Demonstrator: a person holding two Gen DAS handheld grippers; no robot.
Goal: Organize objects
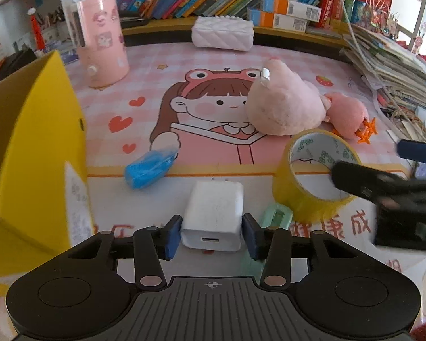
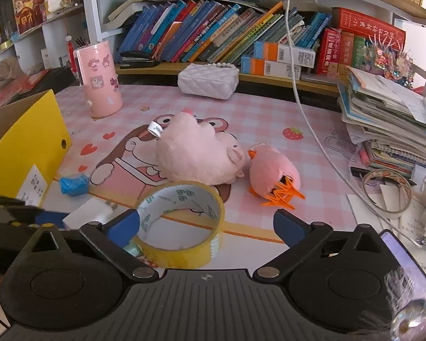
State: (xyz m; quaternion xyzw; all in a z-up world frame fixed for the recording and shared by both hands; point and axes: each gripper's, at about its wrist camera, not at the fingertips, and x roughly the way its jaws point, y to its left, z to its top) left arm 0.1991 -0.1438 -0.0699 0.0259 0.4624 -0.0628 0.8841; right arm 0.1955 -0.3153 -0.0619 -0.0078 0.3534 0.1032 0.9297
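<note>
Your left gripper (image 1: 211, 234) straddles a white charger (image 1: 213, 216) on the pink desk mat (image 1: 156, 56), pads just beside its sides; whether they press cannot be told. Your right gripper (image 2: 207, 224) stands wide apart, its left finger against a yellow tape roll (image 2: 181, 221) and its right finger clear. Two pink plush toys (image 2: 201, 156) lie at twelve o'clock of the roll; a yellow box (image 1: 42, 130) stands at nine o'clock.

2 pink plush toys (image 2: 198, 156), 1 tape roll (image 2: 181, 221), 1 white charger (image 1: 213, 216).
</note>
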